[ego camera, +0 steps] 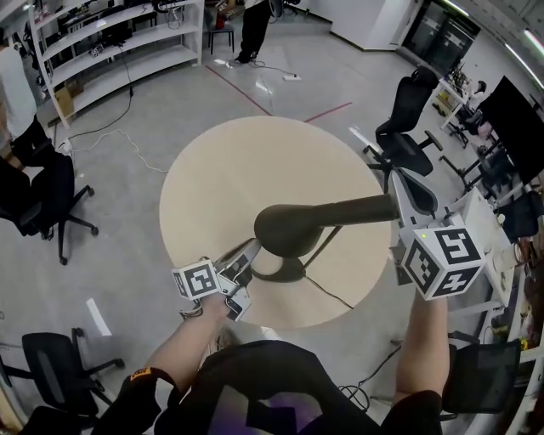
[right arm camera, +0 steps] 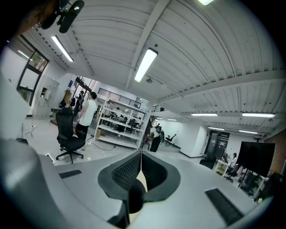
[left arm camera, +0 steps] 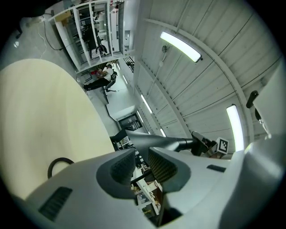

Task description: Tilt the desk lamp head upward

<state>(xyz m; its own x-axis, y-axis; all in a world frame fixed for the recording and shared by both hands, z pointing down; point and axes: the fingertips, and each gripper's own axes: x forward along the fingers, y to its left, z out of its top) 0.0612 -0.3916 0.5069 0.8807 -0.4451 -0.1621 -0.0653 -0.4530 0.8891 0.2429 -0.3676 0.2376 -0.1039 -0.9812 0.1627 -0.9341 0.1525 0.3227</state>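
Observation:
A dark desk lamp stands on the round beige table [ego camera: 221, 170]. Its long head [ego camera: 293, 228] lies about level above its oval base [ego camera: 287, 272]. At the head's right end my right gripper [ego camera: 398, 204] is shut on it. In the right gripper view that gripper [right arm camera: 140, 172] has its pads nearly together, with a dark piece of the lamp [right arm camera: 129, 201] low between them. My left gripper [ego camera: 248, 259] sits at the base's left edge and seems shut on its thin rim. The left gripper [left arm camera: 142, 163] shows a narrow gap. The lamp head [left arm camera: 156, 142] runs beyond it.
A black cable [ego camera: 327, 293] trails from the lamp over the table's near edge. Office chairs stand at the left [ego camera: 51, 204] and far right [ego camera: 408, 127]. White shelving [ego camera: 119, 42] lines the back, and a person [ego camera: 253, 25] stands on the floor beyond the table.

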